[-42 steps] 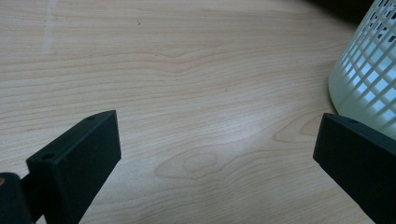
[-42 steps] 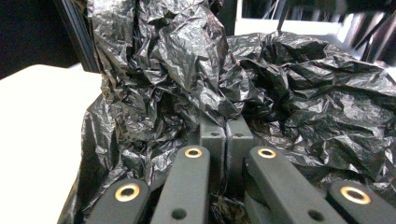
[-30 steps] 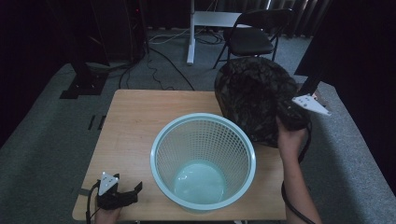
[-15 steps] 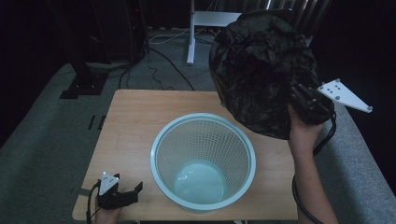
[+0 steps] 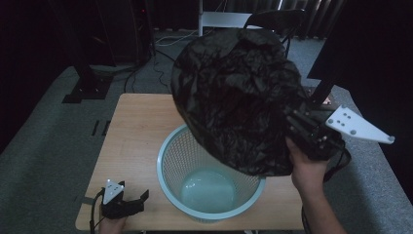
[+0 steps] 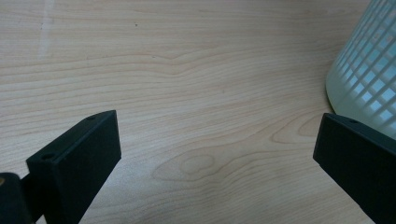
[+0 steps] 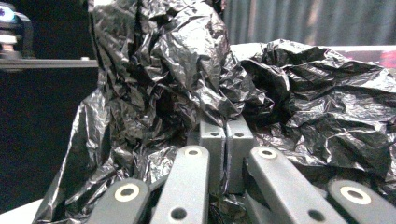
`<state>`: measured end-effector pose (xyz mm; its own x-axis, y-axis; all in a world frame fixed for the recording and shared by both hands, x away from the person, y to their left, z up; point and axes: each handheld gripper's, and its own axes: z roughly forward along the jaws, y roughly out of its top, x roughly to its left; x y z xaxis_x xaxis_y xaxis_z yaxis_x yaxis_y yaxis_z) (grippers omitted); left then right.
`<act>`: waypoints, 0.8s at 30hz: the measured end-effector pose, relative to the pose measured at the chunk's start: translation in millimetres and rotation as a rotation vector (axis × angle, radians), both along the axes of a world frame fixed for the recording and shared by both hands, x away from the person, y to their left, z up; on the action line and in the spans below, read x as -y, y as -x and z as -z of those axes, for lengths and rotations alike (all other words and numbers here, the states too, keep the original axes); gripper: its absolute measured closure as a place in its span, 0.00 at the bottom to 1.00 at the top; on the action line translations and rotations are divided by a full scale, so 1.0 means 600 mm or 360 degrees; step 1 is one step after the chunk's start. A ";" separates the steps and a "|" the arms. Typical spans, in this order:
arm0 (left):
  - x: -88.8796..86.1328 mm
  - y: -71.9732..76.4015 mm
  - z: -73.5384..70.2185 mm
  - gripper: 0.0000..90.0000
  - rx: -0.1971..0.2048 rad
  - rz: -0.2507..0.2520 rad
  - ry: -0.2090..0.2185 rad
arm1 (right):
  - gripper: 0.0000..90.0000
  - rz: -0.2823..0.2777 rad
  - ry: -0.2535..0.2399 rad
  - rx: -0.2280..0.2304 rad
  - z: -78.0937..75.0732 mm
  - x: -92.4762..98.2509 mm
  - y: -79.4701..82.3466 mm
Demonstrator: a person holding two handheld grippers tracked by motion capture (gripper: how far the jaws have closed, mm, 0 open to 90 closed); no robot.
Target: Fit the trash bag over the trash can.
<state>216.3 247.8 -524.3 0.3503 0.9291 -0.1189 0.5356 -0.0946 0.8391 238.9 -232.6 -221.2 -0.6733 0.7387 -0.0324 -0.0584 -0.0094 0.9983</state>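
A crumpled black plastic bag [image 5: 234,97] hangs in the air above and behind a pale blue mesh basket [image 5: 168,165] on the wooden table [image 5: 131,126]. My right gripper [image 5: 294,124] is shut on the bag's lower right edge, held up at the right of the table. Seen from the right gripper view, the two jaws press together on the black film [image 7: 187,74], pinched at the right gripper [image 7: 226,123]. My left gripper [image 5: 141,197] rests at the table's front left corner, open, with bare wood between the jaws of the left gripper [image 6: 215,140]. The basket's wall [image 6: 369,70] stands just right of it.
A dark folding chair [image 5: 277,19] and a white table leg [image 5: 200,17] stand behind the table. Cables [image 5: 160,44] lie on the grey floor at the back, and a black stand base [image 5: 85,90] sits at the left. The basket's inside holds nothing.
My right gripper has lifted the black bag up and toward the left, so it now hangs over the basket's far rim. The left gripper has stayed where it was.
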 end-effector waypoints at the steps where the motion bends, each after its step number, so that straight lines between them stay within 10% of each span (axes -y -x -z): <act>1: 0.000 0.000 0.000 0.01 0.0001 0.0002 0.0000 | 0.99 -0.0035 -0.0001 -0.0016 0.003 -0.004 0.008; 12: 0.002 0.000 -0.002 0.01 0.0006 0.0013 -0.0004 | 0.98 -0.0276 0.0022 -0.0090 0.038 -0.048 0.079; 24: 0.000 0.000 -0.004 0.01 0.0007 0.0022 0.0001 | 0.98 -0.0415 0.0111 -0.0426 0.110 -0.088 0.044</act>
<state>216.5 247.8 -522.1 0.3638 0.9240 -0.1180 0.5307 -0.1015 0.8414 212.5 -179.6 -287.4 -0.8298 0.5436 0.1259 0.2001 0.0792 0.9766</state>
